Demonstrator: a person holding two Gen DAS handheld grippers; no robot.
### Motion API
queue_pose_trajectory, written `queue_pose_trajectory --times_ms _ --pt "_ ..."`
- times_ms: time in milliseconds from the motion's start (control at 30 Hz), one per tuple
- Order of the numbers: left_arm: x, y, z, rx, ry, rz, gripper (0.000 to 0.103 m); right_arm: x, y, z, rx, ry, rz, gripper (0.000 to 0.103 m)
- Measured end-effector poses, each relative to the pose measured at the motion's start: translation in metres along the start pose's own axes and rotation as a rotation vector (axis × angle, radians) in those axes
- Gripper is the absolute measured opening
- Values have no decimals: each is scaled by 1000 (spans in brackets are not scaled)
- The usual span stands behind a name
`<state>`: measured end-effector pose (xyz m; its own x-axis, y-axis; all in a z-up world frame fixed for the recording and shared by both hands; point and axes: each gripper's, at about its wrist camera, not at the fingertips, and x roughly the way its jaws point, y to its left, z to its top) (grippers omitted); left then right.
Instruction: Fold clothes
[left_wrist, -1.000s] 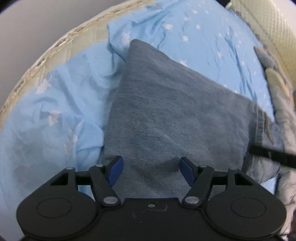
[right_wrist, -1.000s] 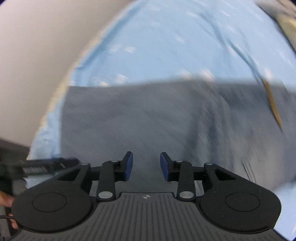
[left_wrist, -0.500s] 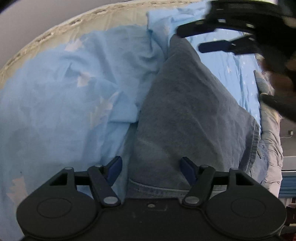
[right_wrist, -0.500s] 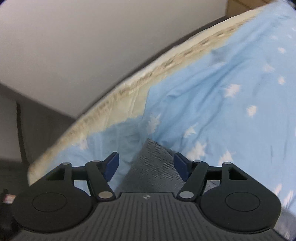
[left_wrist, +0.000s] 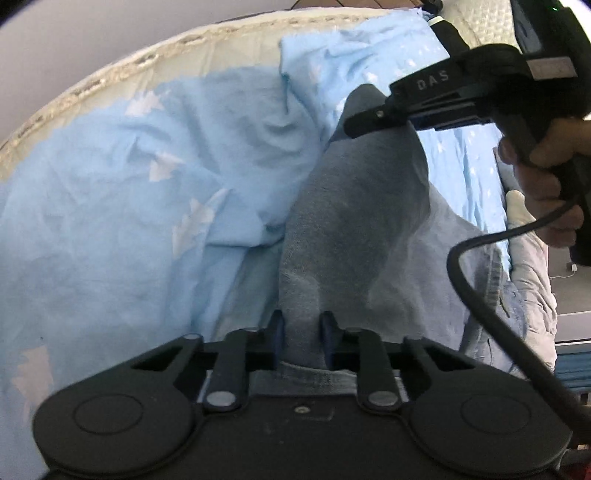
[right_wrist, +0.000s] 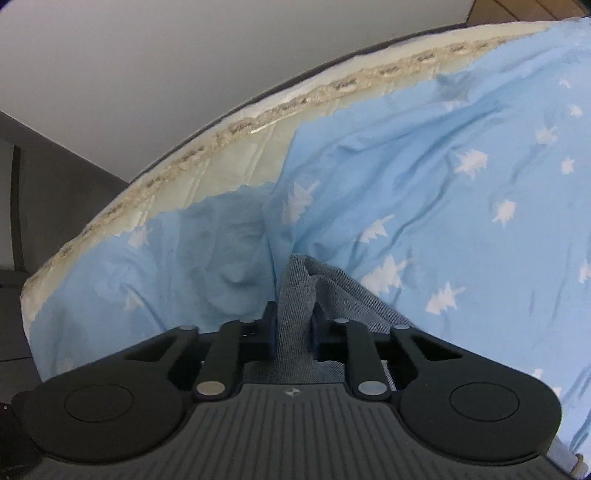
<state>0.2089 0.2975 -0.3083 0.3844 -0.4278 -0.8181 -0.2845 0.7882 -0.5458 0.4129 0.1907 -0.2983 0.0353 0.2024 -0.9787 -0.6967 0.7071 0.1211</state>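
Note:
A pair of grey-blue jeans (left_wrist: 354, 221) lies on a light-blue sheet with white tree shapes (left_wrist: 147, 206). My left gripper (left_wrist: 302, 325) is closing and pinches a ridge of denim near the waistband. The jeans (right_wrist: 314, 295) show again in the right wrist view, where my right gripper (right_wrist: 293, 317) is closing on their far corner, its pads pressing a fold of the cloth. In the left wrist view the right gripper (left_wrist: 373, 122) grips that far corner, held by a person's hand (left_wrist: 546, 166).
The mattress's cream quilted edge (right_wrist: 258, 147) runs along the far side, with a pale wall behind. A black cable (left_wrist: 491, 295) hangs from the right tool. More grey clothing (left_wrist: 532, 280) lies at the right. A dark furniture panel (right_wrist: 55, 206) stands at left.
Both grippers went from open to pinching the jeans. The right gripper swung fast from over the denim's middle to its far corner; the left shifted slightly along the waistband end.

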Motion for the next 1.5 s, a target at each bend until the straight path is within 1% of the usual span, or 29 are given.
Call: queue_pose_trajectory --times_ms 100,200,367,500,600,667,767,933,1100,1300,1433,1500 --pt "-13 -14 -2 28 -17 -3 11 -22 -6 -6 31 -36 3 13" --pt "-30 -29 -2 54 -37 -12 10 -47 -15 -16 57 -74 5 12" --pt "-57 -70 -4 116 -81 -54 9 -92 -37 -41 108 -148 8 12" --pt "-72 -125 -13 198 -126 -117 9 -138 -62 -64 101 -216 -5 11" --pt "-75 -170 -25 245 -159 -144 9 -173 -88 -88 101 -269 -9 10" --pt "-72 -205 -35 283 -183 -153 9 -196 -108 -108 99 -305 -16 10" --pt "-65 -253 -53 307 -200 -145 9 -225 -142 -141 104 -353 -13 10" --pt "-40 -345 -87 381 -215 -145 9 -259 -195 -190 88 -422 -12 9" --pt "2 -418 -107 400 -202 -151 9 -281 -256 -235 121 -467 -17 8" --pt "66 -486 -122 412 -135 -162 9 -285 -328 -280 176 -476 -24 8" --pt "116 -518 -134 453 -80 -133 9 -271 -371 -306 221 -460 -24 8" --pt "143 -526 -138 465 -48 -109 10 -259 -387 -317 238 -452 -29 9"
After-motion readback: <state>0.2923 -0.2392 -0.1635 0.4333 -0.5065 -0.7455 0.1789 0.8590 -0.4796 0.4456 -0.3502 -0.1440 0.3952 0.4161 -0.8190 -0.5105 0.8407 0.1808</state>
